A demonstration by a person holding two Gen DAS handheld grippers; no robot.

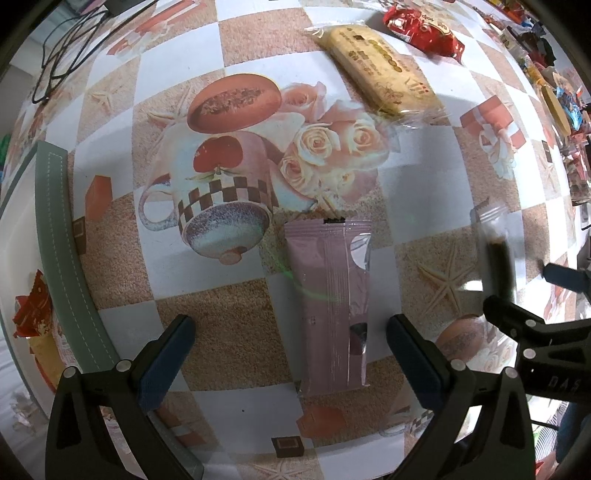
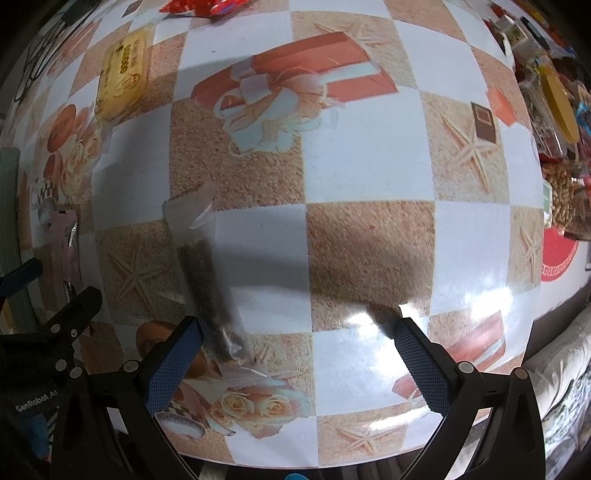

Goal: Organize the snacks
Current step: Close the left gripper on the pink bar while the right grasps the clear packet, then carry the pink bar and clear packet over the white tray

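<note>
A pink snack packet (image 1: pixel 330 306) lies flat on the patterned tablecloth between the fingers of my left gripper (image 1: pixel 290 354), which is open around it without touching. A clear packet with a dark snack bar (image 2: pixel 208 280) lies just beside the left finger of my right gripper (image 2: pixel 299 350), which is open and empty; this packet also shows blurred in the left wrist view (image 1: pixel 496 254). A yellow biscuit packet (image 1: pixel 380 72) and a red packet (image 1: pixel 424 29) lie farther back. The yellow packet also shows in the right wrist view (image 2: pixel 123 74).
A white tray with a grey-green rim (image 1: pixel 62 251) at the left holds a red-orange packet (image 1: pixel 33 310). A pile of assorted snacks (image 2: pixel 557 122) lines the right side of the table. Black cables (image 1: pixel 62 48) lie at the far left. The table's front edge (image 2: pixel 332 461) is close.
</note>
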